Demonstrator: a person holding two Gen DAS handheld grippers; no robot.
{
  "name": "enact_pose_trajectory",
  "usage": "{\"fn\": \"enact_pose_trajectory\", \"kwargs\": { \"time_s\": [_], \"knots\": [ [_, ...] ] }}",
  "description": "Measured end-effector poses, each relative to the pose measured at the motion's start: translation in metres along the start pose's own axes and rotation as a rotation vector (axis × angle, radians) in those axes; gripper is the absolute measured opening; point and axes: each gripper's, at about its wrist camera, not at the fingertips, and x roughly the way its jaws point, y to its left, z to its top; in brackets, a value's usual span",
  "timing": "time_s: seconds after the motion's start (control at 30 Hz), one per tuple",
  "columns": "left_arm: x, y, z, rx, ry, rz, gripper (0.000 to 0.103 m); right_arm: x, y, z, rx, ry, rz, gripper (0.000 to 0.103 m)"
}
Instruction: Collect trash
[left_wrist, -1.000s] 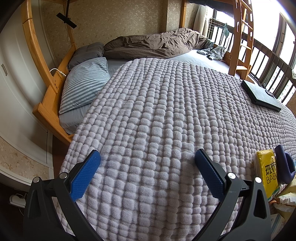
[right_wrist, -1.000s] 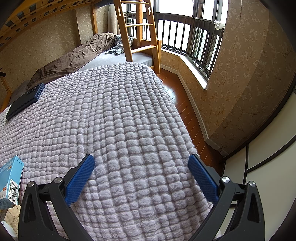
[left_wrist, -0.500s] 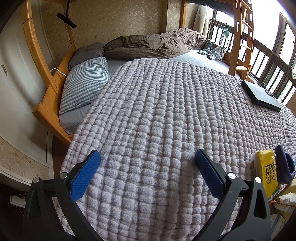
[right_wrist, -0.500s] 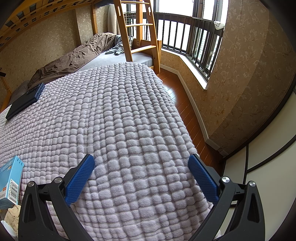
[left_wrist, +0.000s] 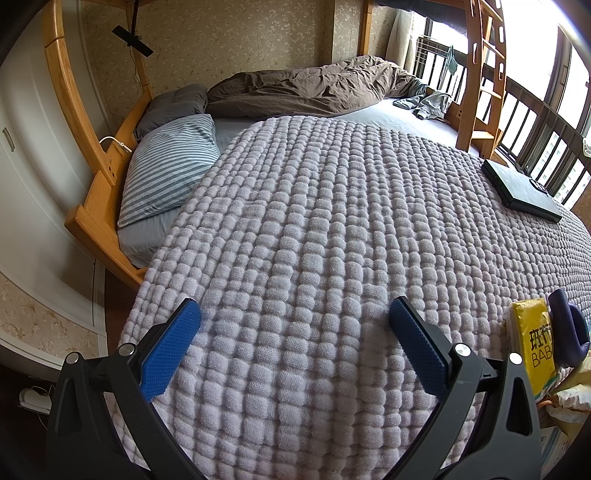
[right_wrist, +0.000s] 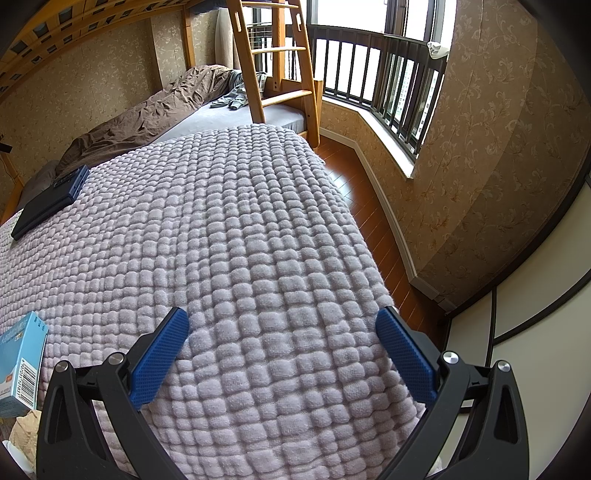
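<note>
My left gripper (left_wrist: 293, 314) is open over the near edge of a lilac waffle blanket (left_wrist: 332, 229), nothing between its blue pads. A yellow packet (left_wrist: 533, 347) stands at the blanket's lower right edge, with a dark purple item (left_wrist: 569, 332) beside it and crumpled pale wrappers (left_wrist: 572, 398) below. My right gripper (right_wrist: 282, 321) is open too, above the same blanket (right_wrist: 221, 221). A light blue carton with a barcode (right_wrist: 22, 365) lies to its left, with crumpled paper (right_wrist: 22, 428) under it.
A black flat case (left_wrist: 521, 190) lies on the blanket's far side, also the black case (right_wrist: 50, 201). Striped pillow (left_wrist: 168, 166), brown duvet (left_wrist: 314, 88), wooden bed frame (left_wrist: 96, 206) and ladder (right_wrist: 280, 55) surround the bed. Wood floor (right_wrist: 373, 229) runs along the right under a railed window (right_wrist: 388, 70).
</note>
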Motion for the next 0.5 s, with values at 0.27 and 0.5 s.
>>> {"fn": "enact_pose_trajectory", "kwargs": {
  "time_s": [0.27, 0.5],
  "knots": [
    [-0.045, 0.008, -0.001, -0.008, -0.074, -0.021, 0.102, -0.022, 0.012, 0.003, -0.045, -0.023, 0.009, 0.099],
    [-0.115, -0.008, -0.041, 0.125, -0.165, -0.203, 0.102, -0.1, 0.036, -0.023, -0.13, -0.168, 0.104, 0.099]
  ]
}}
